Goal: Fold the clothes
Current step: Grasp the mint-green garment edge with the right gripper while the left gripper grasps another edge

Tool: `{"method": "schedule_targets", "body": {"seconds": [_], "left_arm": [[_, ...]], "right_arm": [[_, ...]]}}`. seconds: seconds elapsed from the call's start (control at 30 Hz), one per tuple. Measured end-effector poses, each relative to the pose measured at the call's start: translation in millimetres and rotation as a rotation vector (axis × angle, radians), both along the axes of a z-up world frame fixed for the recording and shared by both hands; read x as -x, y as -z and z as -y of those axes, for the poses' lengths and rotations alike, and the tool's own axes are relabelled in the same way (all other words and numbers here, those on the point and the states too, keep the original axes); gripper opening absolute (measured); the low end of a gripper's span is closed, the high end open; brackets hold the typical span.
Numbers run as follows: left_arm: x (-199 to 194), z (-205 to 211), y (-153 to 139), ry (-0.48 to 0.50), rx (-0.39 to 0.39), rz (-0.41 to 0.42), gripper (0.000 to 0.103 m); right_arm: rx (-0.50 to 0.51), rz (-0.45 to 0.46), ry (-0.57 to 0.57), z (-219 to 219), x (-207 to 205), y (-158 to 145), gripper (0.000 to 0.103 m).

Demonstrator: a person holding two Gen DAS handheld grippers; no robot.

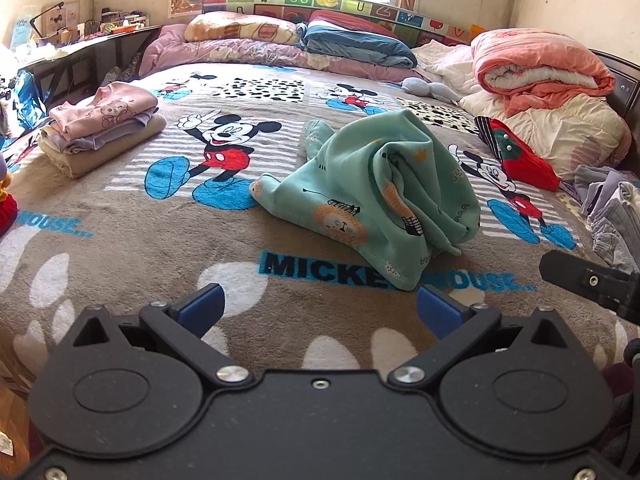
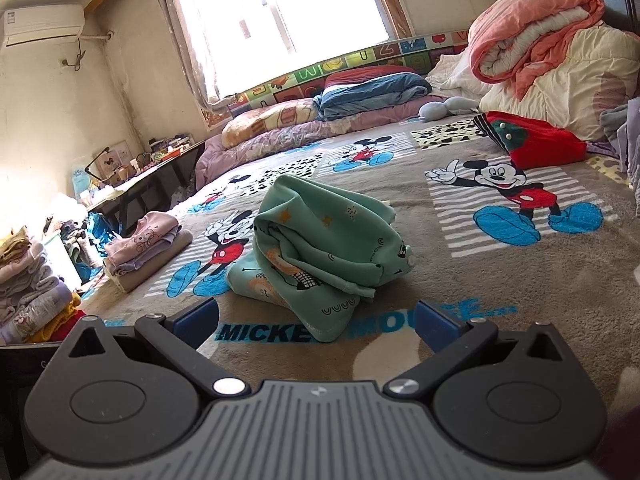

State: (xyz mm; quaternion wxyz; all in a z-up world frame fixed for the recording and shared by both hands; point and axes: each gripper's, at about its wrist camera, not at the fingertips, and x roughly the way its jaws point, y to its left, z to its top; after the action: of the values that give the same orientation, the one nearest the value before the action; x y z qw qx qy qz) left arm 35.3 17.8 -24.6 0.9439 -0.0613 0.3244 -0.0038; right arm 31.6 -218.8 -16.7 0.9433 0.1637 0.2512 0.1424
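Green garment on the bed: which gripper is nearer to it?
Roughly equal; cannot tell. The left gripper and right gripper both hover open just short of the crumpled green garment's near hem.

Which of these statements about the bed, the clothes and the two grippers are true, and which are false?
1. The green garment lies crumpled on the blanket. True.
2. The left gripper is shut on the green garment. False: it is open and holds nothing.
3. A stack of folded clothes sits on the bed, left of the green garment. True.
4. The right gripper is shut. False: its fingers stand wide apart.
5. A red garment lies near the orange quilt. True.
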Motion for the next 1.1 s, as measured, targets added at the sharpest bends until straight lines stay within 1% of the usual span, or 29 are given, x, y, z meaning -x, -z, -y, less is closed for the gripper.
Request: {"method": "schedule_targets", "body": {"seconds": [0.1,0.23,0.3,0.4,0.47,0.6,0.67,0.77,0.83,0.93,1.0,1.1], "left_arm": [[-3,2,5,0.012,-0.004,0.016,0.103],[-6,10,11,0.031,-0.073,0.064,0.103],[-10,13,14,0.055,-0.088,0.049,0.103],[-20,11,18,0.078,-0.051,-0.010,0.103],[-25,11,20,0.103,-0.036,-0.022,0.103],[-32,19,21,0.115,-0.095,-0.008,0.103],[-38,20,21,0.125,-0.088,-0.019,0.103],[-47,21,18,0.135,-0.095,-0.022,0.103],[-54,23,14,0.141,-0.115,-0.015,0.102],[-67,23,5,0.155,-0.112,-0.012,0.102],[-77,24,-2,0.162,-0.113,-0.008,0.102],[-95,30,-17,0.182,-0.127,0.007,0.102]], "right_arm": [[-0.076,-0.024,-0.003,7,-14,13,0.103],[-0.187,-0.064,-0.007,18,-35,31,0.103],[-0.242,-0.084,-0.009,23,-46,39,0.103],[-0.325,-0.113,-0.013,31,-62,53,0.103],[-0.380,-0.133,-0.015,37,-72,62,0.103],[-0.528,-0.184,0.001,49,-94,86,0.103],[-0.592,-0.206,0.011,53,-104,98,0.101],[-0.636,-0.218,0.023,55,-117,110,0.094],[-0.676,-0.217,0.029,57,-126,117,0.085],[-0.732,-0.210,0.041,60,-137,127,0.082],[-0.748,-0.211,0.050,61,-143,132,0.080],[-0.796,-0.223,0.075,64,-150,143,0.080]]}}
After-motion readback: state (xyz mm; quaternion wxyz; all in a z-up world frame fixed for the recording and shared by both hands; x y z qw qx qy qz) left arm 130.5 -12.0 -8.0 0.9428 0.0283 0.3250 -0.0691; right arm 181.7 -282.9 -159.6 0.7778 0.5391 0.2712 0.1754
